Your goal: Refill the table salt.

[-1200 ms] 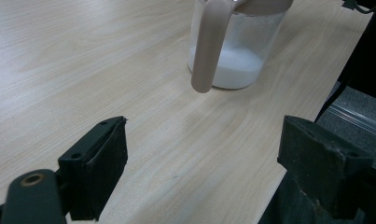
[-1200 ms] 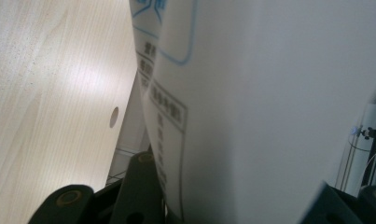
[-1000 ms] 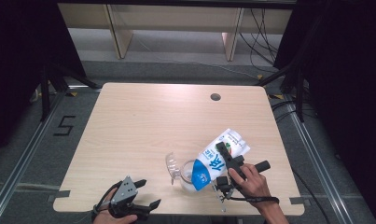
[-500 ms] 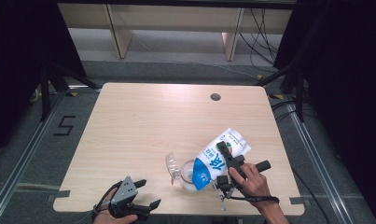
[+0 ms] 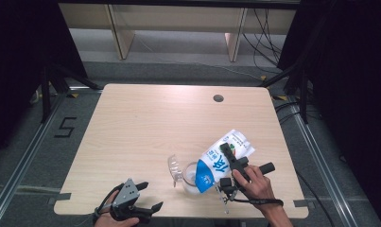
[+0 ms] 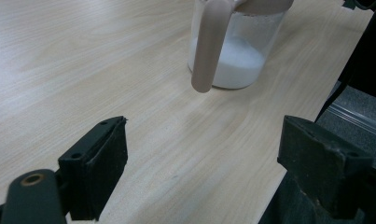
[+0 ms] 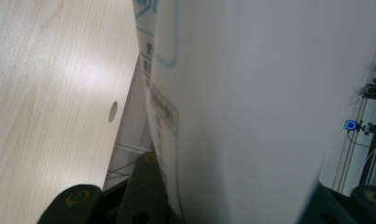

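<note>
In the high view, a white and blue bag [image 5: 220, 161] is held tilted by the right gripper [image 5: 231, 158], its blue lower end lowered over the mouth of a clear jar [image 5: 192, 177] that stands on the tabletop [image 5: 150, 127] near the front edge, right of centre. The fingers of the right gripper are closed against the bag's sides; in the right gripper view the white bag [image 7: 251, 112] with blue print is seen pressed between the black fingers [image 7: 143, 196], very close to the camera. The right hand [image 5: 254, 182] is wrapped around the gripper's handle just behind the bag. A clear hinged lid [image 5: 173, 165] is seen standing open at the jar's left side. In the left gripper view the jar [image 6: 239, 42] is seen ahead of the gripper, with a layer of white powder [image 6: 237, 60] in its bottom and a pale strap-like piece [image 6: 209, 46] hanging down in front of it. The left gripper [image 5: 148, 196] is held at the front left corner of the tabletop, well apart from the jar, with its fingers [image 6: 99, 163] spread wide and nothing between them. A round dark hole [image 5: 218, 98] is seen in the tabletop near its far edge.
</note>
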`<state>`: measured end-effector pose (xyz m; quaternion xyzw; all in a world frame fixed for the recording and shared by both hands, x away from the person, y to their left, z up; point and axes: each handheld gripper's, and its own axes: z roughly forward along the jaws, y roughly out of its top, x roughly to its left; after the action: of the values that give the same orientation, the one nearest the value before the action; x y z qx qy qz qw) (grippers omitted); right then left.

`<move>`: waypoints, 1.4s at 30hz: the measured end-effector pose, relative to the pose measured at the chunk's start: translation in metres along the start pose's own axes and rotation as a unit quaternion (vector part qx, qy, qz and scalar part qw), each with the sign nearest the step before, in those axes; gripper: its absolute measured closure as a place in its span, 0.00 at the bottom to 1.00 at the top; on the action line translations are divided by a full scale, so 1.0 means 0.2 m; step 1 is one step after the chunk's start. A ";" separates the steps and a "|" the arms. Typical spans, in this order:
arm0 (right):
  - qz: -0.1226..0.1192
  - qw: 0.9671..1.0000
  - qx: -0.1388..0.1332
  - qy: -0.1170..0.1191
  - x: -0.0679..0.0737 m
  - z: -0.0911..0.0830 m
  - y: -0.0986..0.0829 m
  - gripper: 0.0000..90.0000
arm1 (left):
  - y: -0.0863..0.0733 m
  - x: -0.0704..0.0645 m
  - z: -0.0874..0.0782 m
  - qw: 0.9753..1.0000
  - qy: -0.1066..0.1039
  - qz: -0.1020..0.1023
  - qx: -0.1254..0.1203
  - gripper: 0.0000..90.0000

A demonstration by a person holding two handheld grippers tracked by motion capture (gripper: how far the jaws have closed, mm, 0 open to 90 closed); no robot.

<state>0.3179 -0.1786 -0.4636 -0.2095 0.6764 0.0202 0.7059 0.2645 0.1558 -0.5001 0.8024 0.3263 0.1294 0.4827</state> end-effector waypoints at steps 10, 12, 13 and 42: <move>0.007 1.000 0.007 0.001 0.00 -0.01 0.01 0.81 | 0.00 0.00 0.00 1.000 0.000 0.000 0.000 0.17; 0.013 1.000 0.006 0.001 0.01 -0.01 0.00 0.82 | 0.00 0.00 0.00 1.000 -0.001 0.001 0.000 0.17; 0.015 1.000 0.006 0.000 0.01 -0.01 0.00 0.82 | 0.00 0.00 0.00 1.000 -0.002 0.001 -0.002 0.17; 0.018 1.000 0.011 0.011 0.00 0.00 0.01 0.89 | 0.00 0.00 0.00 1.000 0.000 0.000 0.000 0.17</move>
<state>0.3174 -0.1777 -0.4647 -0.1900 0.6876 0.0230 0.7004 0.2645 0.1558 -0.5001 0.8021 0.3267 0.1295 0.4828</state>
